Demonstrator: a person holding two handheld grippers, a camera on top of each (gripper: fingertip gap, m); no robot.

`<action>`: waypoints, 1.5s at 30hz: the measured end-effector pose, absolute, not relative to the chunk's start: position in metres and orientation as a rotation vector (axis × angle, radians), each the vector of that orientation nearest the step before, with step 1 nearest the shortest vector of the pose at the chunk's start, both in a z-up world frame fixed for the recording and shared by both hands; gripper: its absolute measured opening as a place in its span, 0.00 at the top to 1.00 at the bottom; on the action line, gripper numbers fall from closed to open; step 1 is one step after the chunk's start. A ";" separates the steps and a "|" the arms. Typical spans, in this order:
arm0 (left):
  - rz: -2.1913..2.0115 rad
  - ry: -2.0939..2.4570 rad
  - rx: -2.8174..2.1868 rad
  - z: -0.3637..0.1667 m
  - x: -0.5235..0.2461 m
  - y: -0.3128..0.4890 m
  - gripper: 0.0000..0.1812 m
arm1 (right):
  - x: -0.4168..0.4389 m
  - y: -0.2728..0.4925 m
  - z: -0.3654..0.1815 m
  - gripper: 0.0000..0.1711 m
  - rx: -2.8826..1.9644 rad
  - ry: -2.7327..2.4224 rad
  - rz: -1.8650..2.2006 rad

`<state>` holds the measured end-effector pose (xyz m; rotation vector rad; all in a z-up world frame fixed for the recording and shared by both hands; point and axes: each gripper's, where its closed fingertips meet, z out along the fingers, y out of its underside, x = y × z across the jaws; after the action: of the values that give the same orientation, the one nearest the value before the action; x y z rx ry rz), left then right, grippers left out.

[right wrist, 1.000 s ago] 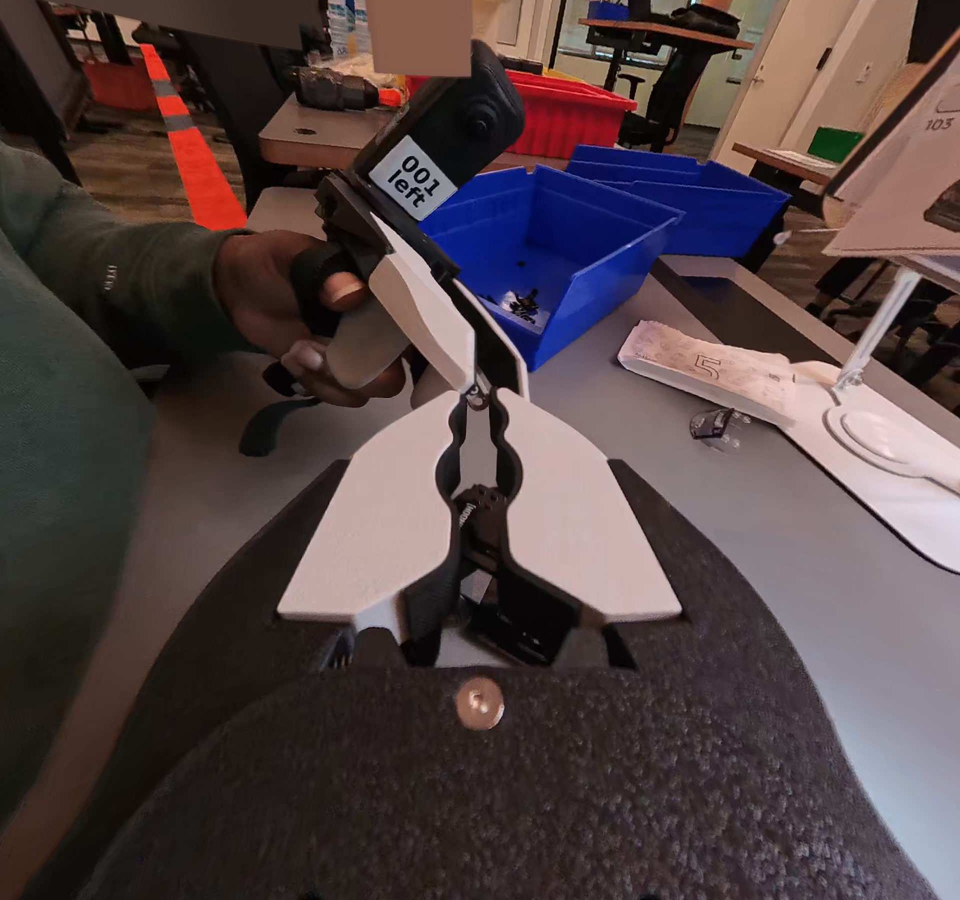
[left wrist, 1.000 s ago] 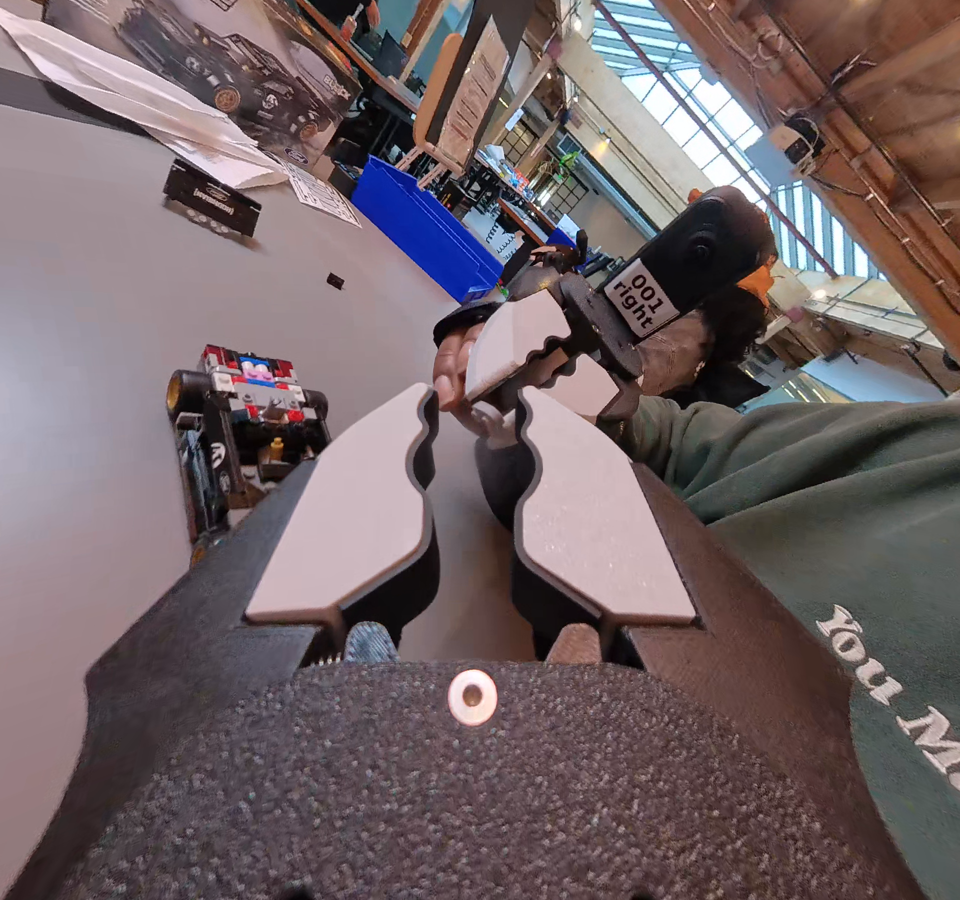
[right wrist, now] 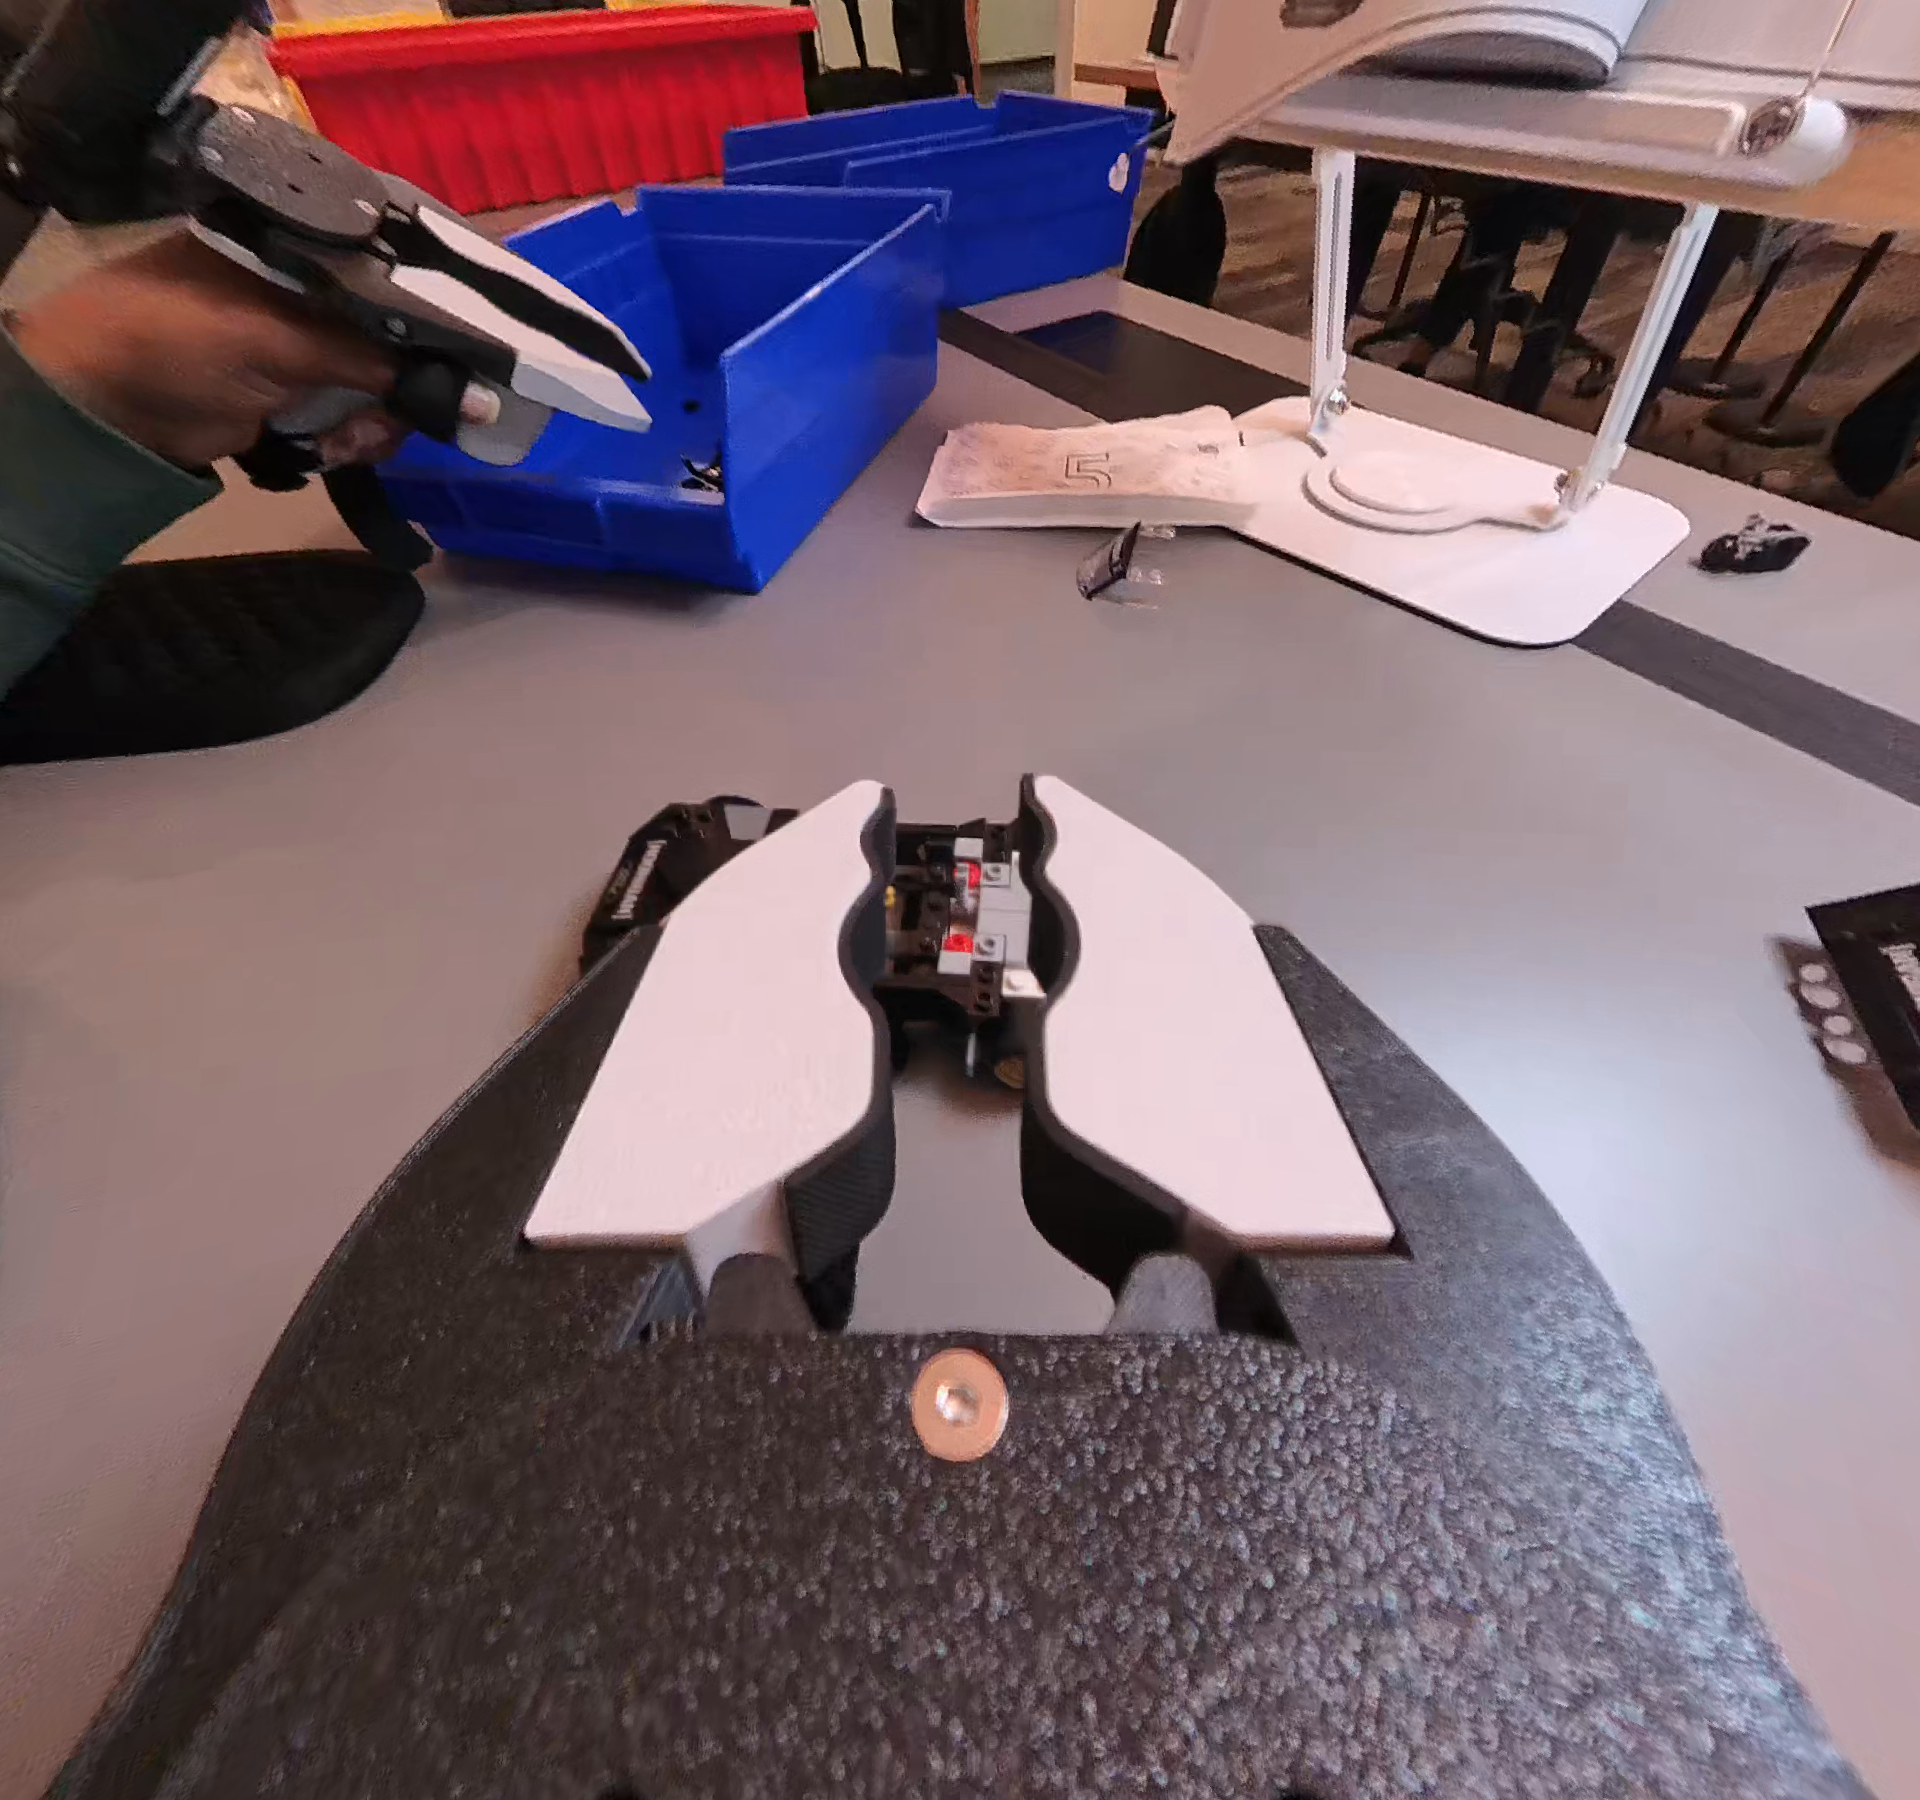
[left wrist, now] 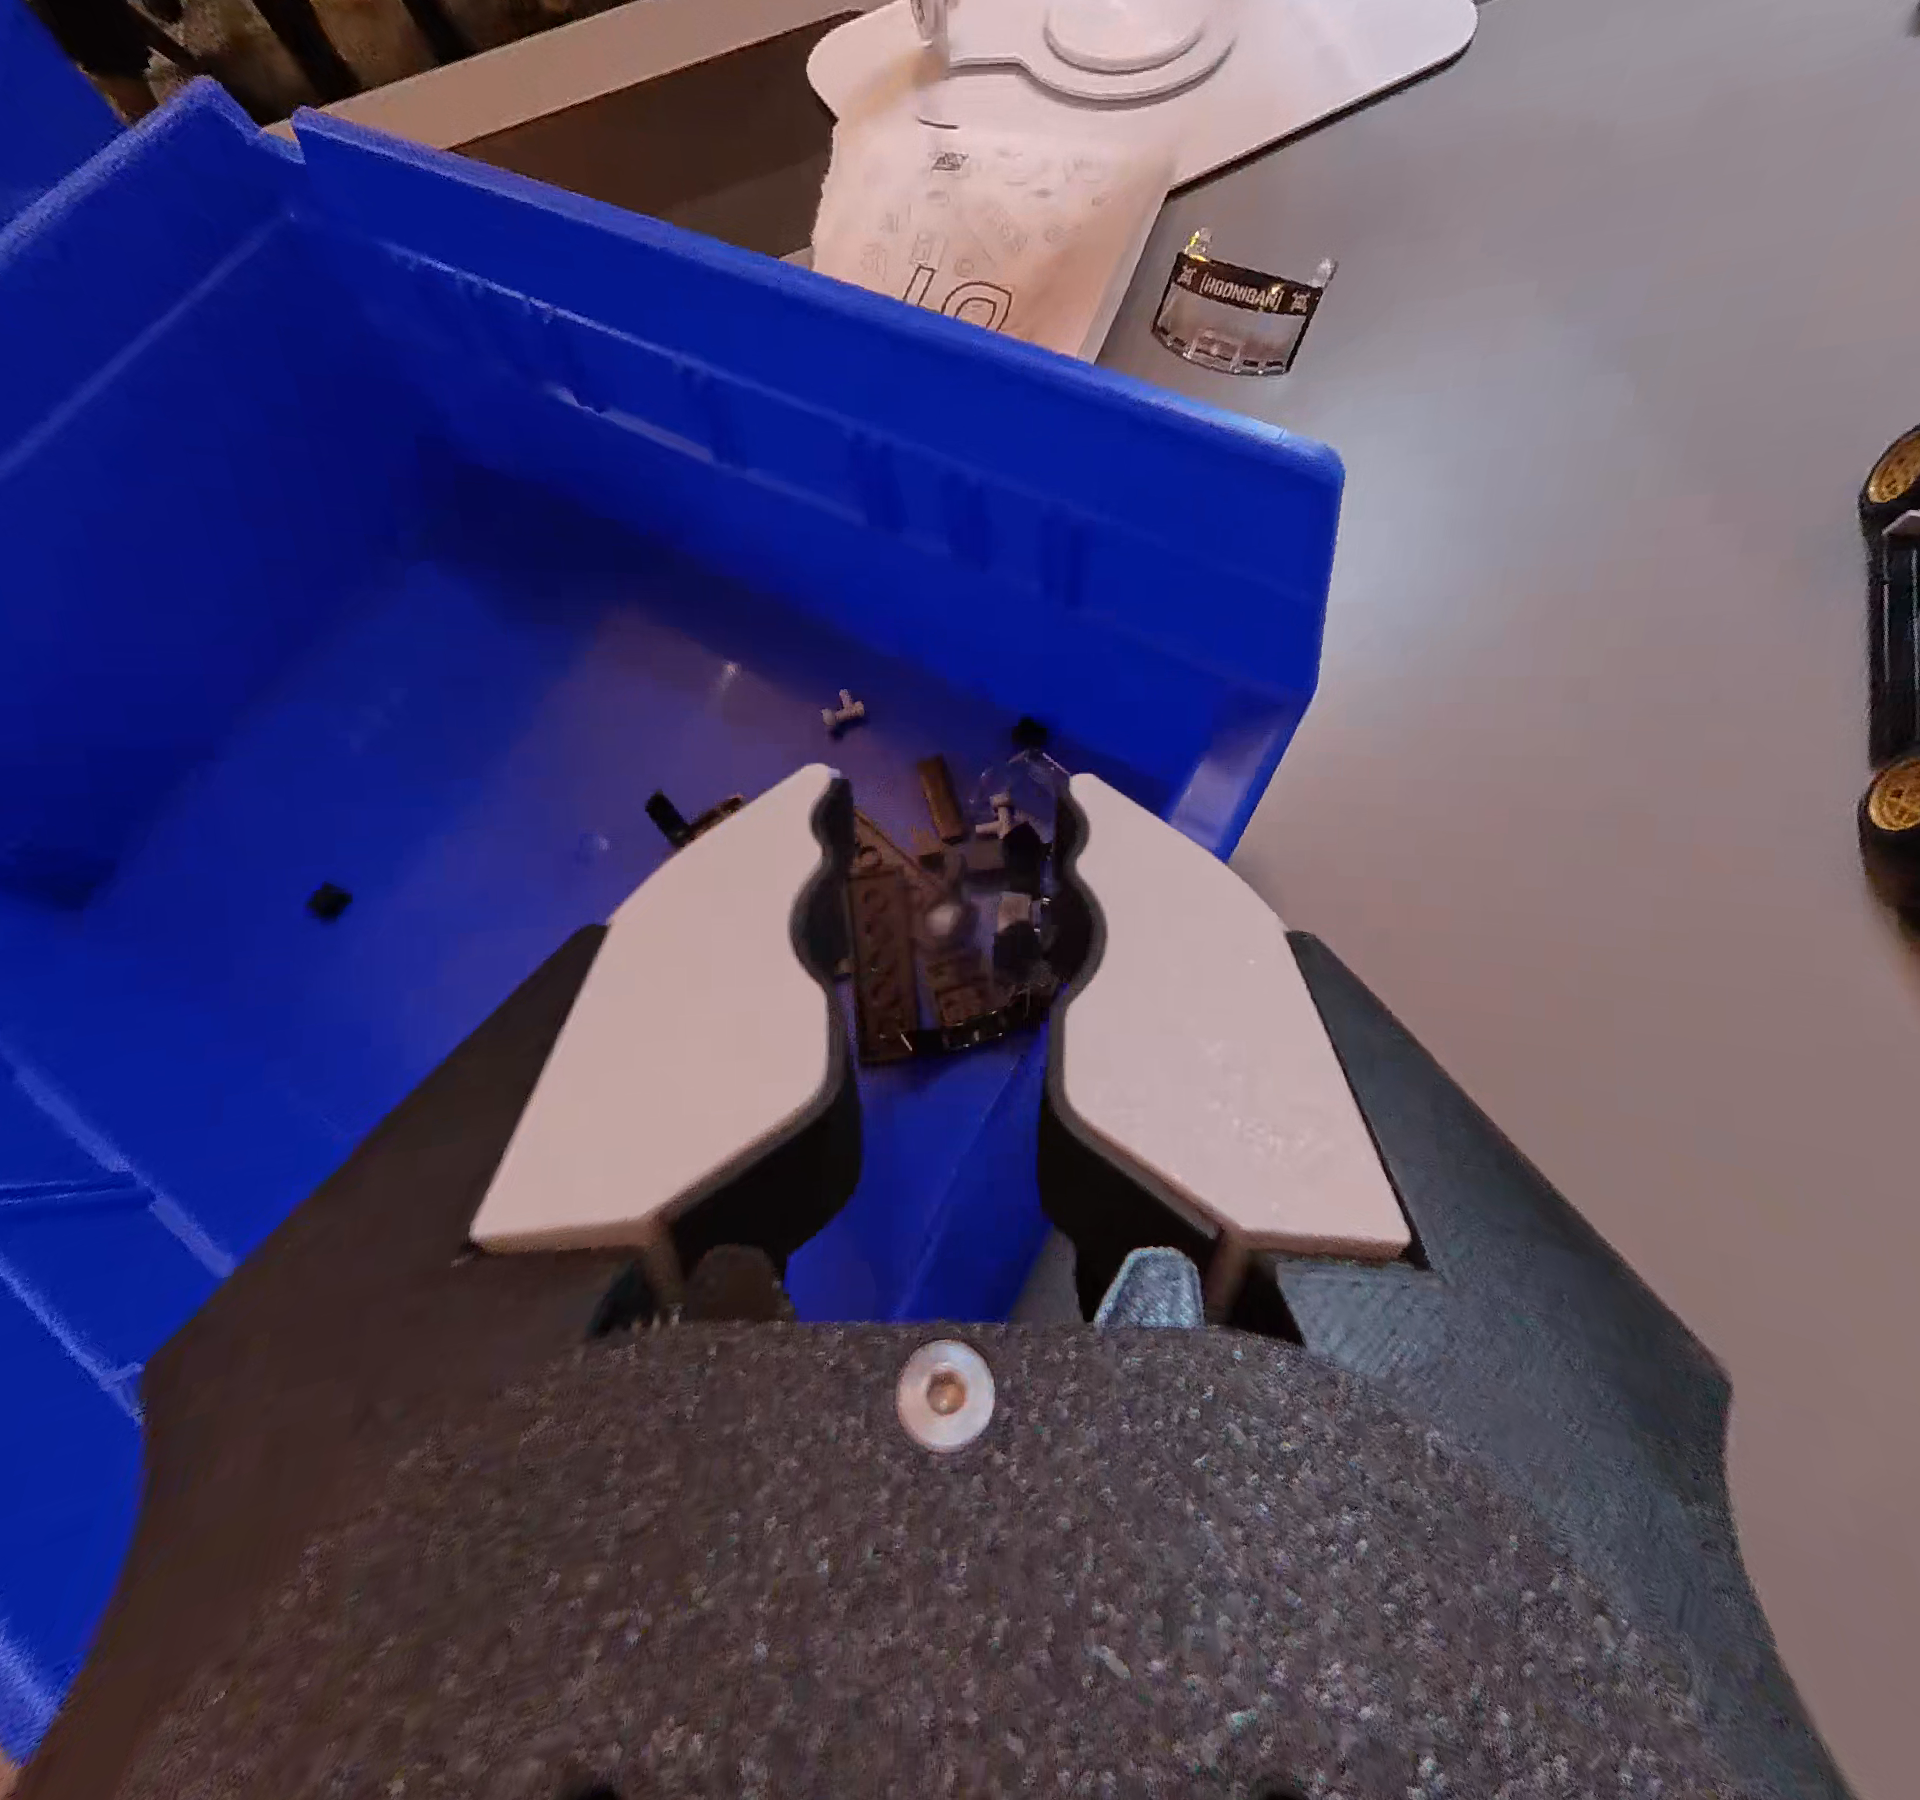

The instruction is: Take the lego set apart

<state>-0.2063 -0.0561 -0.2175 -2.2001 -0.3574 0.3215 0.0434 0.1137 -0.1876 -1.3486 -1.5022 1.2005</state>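
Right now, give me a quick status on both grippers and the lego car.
Left gripper open over blue bin. Right gripper open, straddling lego car on table. Nothing blocking.

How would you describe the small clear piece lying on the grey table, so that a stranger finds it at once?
Start at the blue bin on the grey table. Beside its far corner lies a white paper bag, and just past the bag sits the clear piece. Alone among the loose parts, it is a transparent curved windscreen with a dark strip on top.
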 end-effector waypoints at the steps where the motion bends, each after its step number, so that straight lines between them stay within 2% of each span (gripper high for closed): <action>1: 0.311 -0.355 -2.200 -0.218 -0.205 -0.055 0.78 | 0.044 0.114 -0.190 0.87 -1.355 -1.504 1.203; 4: 0.227 -0.255 -2.122 -0.205 -0.183 -0.042 0.74 | 0.043 0.113 -0.192 0.87 -1.364 -1.518 1.224; 9: -0.173 0.070 -2.042 -0.200 -0.083 0.000 0.71 | 0.044 0.107 -0.201 0.88 -1.404 -1.573 1.228; 15: -0.364 0.372 -2.139 -0.243 -0.001 0.027 0.56 | 0.038 0.105 -0.218 0.88 -1.478 -1.640 1.129; 21: -0.372 0.525 -2.205 -0.262 0.028 0.052 0.42 | 0.014 0.106 -0.226 0.91 -1.476 -1.744 0.978; 28: -0.374 0.511 -2.179 -0.274 0.035 0.047 0.52 | 0.005 0.094 -0.244 0.92 -1.478 -1.914 0.764; 45: -0.372 0.457 -2.182 -0.273 0.038 0.043 0.52 | 0.002 0.092 -0.260 0.94 -1.550 -1.966 0.528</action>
<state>0.0378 0.0433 -0.2731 -2.1816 0.4571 -0.3722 0.0016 0.0922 -0.2595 -1.5497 -1.9664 0.5279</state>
